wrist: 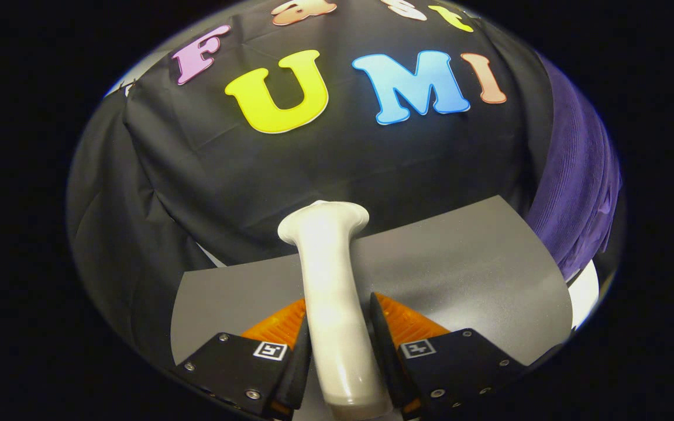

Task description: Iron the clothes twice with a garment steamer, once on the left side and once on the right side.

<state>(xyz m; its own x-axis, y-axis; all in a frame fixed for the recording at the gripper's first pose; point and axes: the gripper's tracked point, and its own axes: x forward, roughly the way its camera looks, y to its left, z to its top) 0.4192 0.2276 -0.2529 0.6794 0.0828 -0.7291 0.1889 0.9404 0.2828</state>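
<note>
A cream-white garment steamer (pixel 331 280) stands up between my fingers, its handle running forward from the bottom and its flared head out ahead of the fingertips. My gripper (pixel 337 318) is shut on the steamer's handle, both fingers pressed against its sides. A purple garment (pixel 577 193) hangs to the right, beyond the grey mat, well apart from the steamer's head. The steamer's face is turned away and hidden.
A grey mat (pixel 460 269) lies flat under and ahead of the fingers. The black cloth wall (pixel 325 164) rises just behind it. A white surface edge (pixel 585 292) shows past the mat's right side, below the garment.
</note>
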